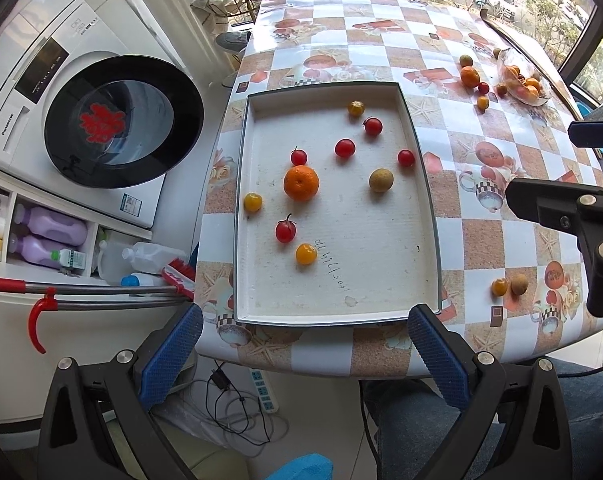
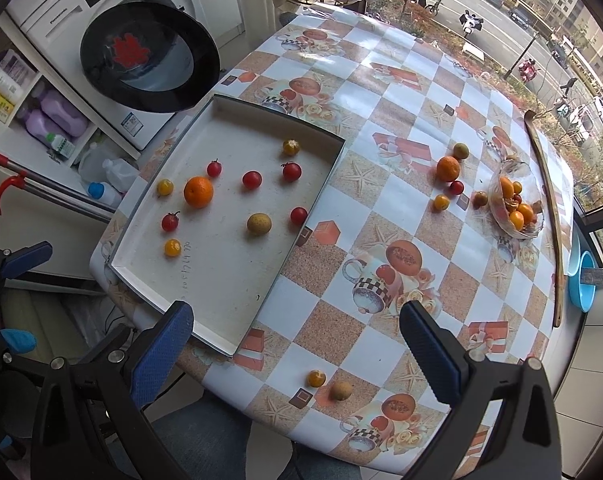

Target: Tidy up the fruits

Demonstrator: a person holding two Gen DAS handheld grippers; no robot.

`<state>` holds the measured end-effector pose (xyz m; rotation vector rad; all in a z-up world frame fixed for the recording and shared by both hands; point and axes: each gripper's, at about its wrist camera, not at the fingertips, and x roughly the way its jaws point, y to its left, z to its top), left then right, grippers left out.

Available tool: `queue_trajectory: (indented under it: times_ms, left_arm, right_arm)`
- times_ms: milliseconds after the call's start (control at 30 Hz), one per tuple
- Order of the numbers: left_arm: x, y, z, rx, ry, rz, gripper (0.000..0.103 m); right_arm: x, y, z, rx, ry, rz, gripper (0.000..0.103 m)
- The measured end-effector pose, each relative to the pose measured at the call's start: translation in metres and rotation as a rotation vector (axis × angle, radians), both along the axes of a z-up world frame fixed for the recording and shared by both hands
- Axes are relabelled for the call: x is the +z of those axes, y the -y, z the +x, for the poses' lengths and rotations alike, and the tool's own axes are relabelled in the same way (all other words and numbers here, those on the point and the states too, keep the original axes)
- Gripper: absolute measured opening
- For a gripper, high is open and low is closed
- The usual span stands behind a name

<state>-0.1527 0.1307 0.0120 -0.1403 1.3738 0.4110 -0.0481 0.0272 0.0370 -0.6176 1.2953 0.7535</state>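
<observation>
Nine fruits lie loose in the white tray [image 1: 417, 184]; two more, a small orange [image 2: 316, 378] and a brown fruit [image 2: 341, 391], sit on the table [image 2: 381, 128] near its front edge. Right gripper [image 2: 297, 344] hovers above them, fingers wide, empty. Left gripper [image 1: 305, 344] likewise wide, at the tray's near rim. Judged step: collecting strays; next move calls for lowering onto the small orange.

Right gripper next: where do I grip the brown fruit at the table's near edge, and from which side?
Grip the brown fruit across its round middle, coming from above. It looks roughly spherical, so any width should serve. Set the fingers front and back, because the small orange fruit sits close on its left. The right gripper is open.
</observation>
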Motion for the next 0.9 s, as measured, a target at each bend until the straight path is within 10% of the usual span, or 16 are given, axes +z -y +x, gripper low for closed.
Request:
queue_trajectory:
  times_ms: [900]
  left_arm:
    - [0.0007, 0.0047, 0.0103, -0.005, 0.031, -0.004, 0.103]
  right_arm:
    - [0.0, -0.0015, -0.0018, 0.005, -0.001, -0.004, 0.103]
